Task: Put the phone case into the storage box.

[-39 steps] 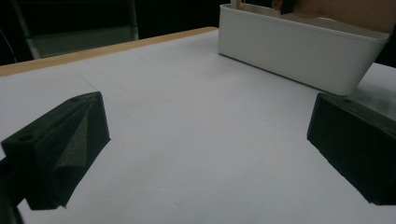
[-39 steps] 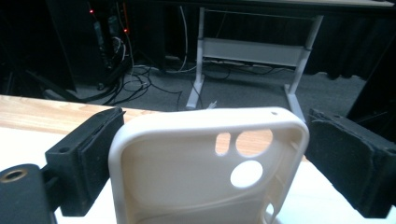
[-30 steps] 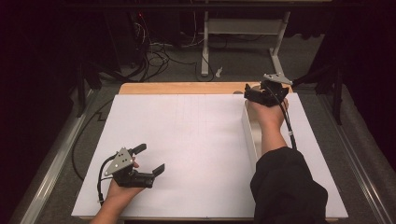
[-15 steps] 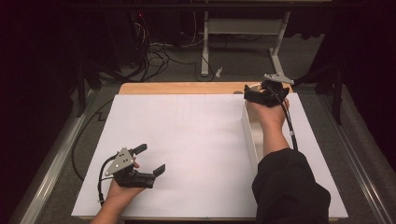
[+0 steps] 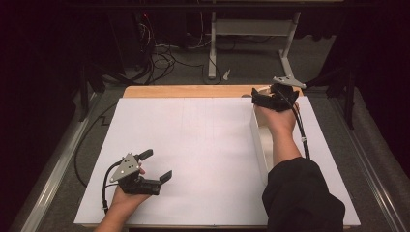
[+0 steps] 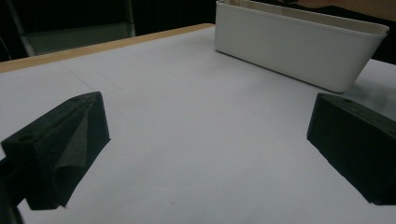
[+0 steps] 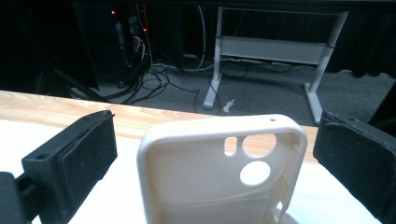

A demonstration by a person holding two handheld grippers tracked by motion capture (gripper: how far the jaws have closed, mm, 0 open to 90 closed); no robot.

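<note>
A cream phone case (image 7: 196, 191) with round camera holes stands upright between the jaws of my right gripper (image 7: 215, 154). The jaws sit on either side of it, with a gap on the left and almost none on the right. In the high view my right gripper (image 5: 260, 99) hovers over the far end of a long white bin (image 5: 259, 142). My left gripper (image 5: 157, 165) rests open near the front left of the white sheet (image 5: 193, 140), with nothing between its jaws. Ahead of my left gripper (image 6: 205, 154) the white bin (image 6: 299, 51) stands some way off.
A strip of bare wooden table (image 5: 188, 91) runs along the far edge of the sheet. Beyond it lie floor cables (image 5: 164, 53) and a white desk frame (image 5: 251, 29). A metal rail (image 5: 58, 164) runs along the left side.
</note>
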